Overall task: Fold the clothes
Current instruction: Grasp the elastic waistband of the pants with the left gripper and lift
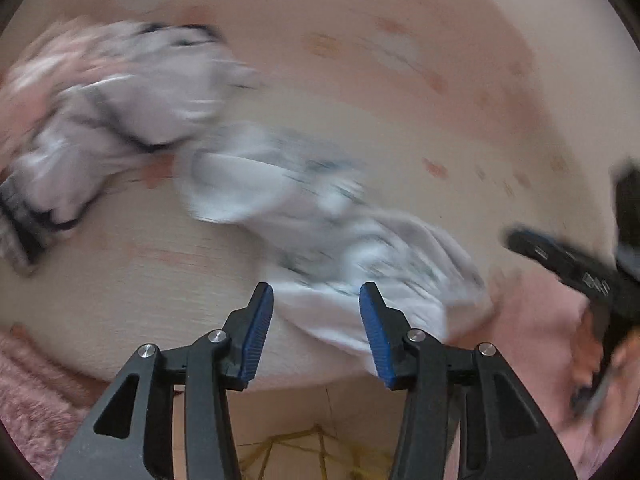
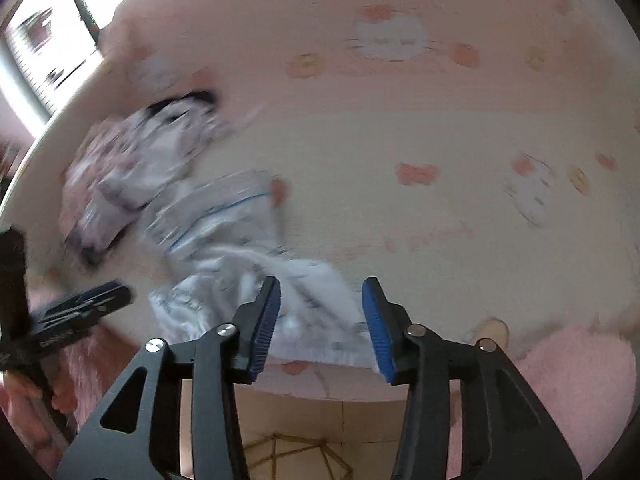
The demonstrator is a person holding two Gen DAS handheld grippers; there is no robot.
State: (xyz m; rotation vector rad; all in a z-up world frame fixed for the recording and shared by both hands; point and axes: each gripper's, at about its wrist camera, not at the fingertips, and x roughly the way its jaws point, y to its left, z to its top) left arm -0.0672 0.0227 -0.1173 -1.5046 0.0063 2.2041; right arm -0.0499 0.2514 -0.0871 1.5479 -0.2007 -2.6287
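Nearest each camera stand the black arms and blue ribbed pads of the claws. The left claw (image 1: pixel 316 298) is spread wide with nothing between its pads; in its own view the near edge of the crumpled white printed garment (image 1: pixel 372 264) shows through the gap, but motion blur keeps me from telling whether a pad touches the cloth. The right claw (image 2: pixel 322 292) is likewise spread wide and grips nothing, with the same garment's near hem (image 2: pixel 312 344) lying between and just beyond its pads. Both seem to face this hem from the near edge because that is the handiest place to take hold of the cloth.

The surface is a bed or soft pad covered in a cream and pink cartoon-printed sheet (image 2: pixel 460 128), so I call it the bed. The white garment lies rumpled and stretched diagonally across it, neither flat nor squared, so it is not folded as it lies. Just beyond it, touching or nearly so, lies a second heap of white cloth with dark trim and pink patches (image 1: pixel 116 112), also bunched. A fluffy pink blanket (image 2: pixel 576 364) skirts the near edge. Farthest off, a bright window (image 2: pixel 44 52) shows at upper left.
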